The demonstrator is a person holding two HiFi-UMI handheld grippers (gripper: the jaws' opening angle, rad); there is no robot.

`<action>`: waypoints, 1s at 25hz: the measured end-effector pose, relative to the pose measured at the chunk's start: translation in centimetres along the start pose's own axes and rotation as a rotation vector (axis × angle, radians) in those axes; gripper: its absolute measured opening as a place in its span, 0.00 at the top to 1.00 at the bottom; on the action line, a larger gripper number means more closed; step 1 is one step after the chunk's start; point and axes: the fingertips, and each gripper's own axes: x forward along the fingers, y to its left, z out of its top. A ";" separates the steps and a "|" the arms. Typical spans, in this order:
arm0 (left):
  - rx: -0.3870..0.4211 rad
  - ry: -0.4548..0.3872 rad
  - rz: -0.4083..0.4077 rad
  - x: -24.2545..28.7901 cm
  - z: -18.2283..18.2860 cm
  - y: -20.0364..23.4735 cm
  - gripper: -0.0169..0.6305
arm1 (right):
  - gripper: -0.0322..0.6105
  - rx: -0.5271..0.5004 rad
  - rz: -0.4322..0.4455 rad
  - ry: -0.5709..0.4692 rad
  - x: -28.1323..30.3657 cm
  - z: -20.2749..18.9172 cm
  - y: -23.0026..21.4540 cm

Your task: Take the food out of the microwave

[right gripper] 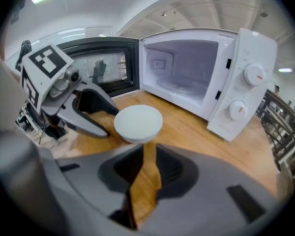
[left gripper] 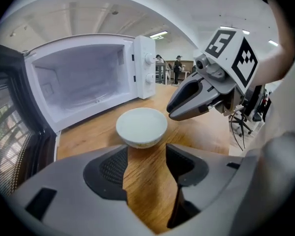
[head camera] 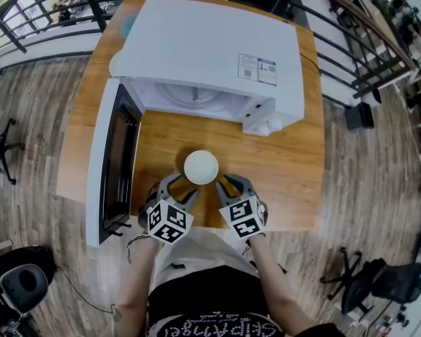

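Note:
A white bowl (head camera: pixel 201 167) stands on the wooden table (head camera: pixel 288 181) in front of the white microwave (head camera: pixel 210 48), whose cavity (left gripper: pixel 83 77) looks empty. My left gripper (head camera: pixel 177 188) sits just near-left of the bowl, and my right gripper (head camera: pixel 233 186) just near-right of it. In the left gripper view the bowl (left gripper: pixel 141 127) lies beyond the tips of the left gripper (left gripper: pixel 146 151), whose jaws stand apart over bare wood. In the right gripper view the right gripper (right gripper: pixel 148 151) shows a narrower gap, with only table between its jaws and the bowl (right gripper: pixel 138 123) beyond them.
The microwave door (head camera: pixel 112 167) stands swung open at the left, beside my left gripper. The control panel with two knobs (right gripper: pixel 246 92) is at the right of the cavity. Office chairs (head camera: pixel 368 279) and railings surround the table.

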 end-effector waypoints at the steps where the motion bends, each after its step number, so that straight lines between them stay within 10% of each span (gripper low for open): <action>1: -0.028 -0.019 0.008 -0.4 0.2 0.2 0.59 | 0.81 0.013 -0.007 -0.013 -0.4 0.2 -0.3; 11: -0.141 -0.199 0.134 -4.3 3.7 2.3 0.90 | 0.89 0.113 -0.007 -0.143 -3.2 2.7 -2.5; 25: -0.354 -0.535 0.229 -13.5 12.1 2.3 0.93 | 0.89 0.131 -0.028 -0.494 -13.8 12.1 -5.0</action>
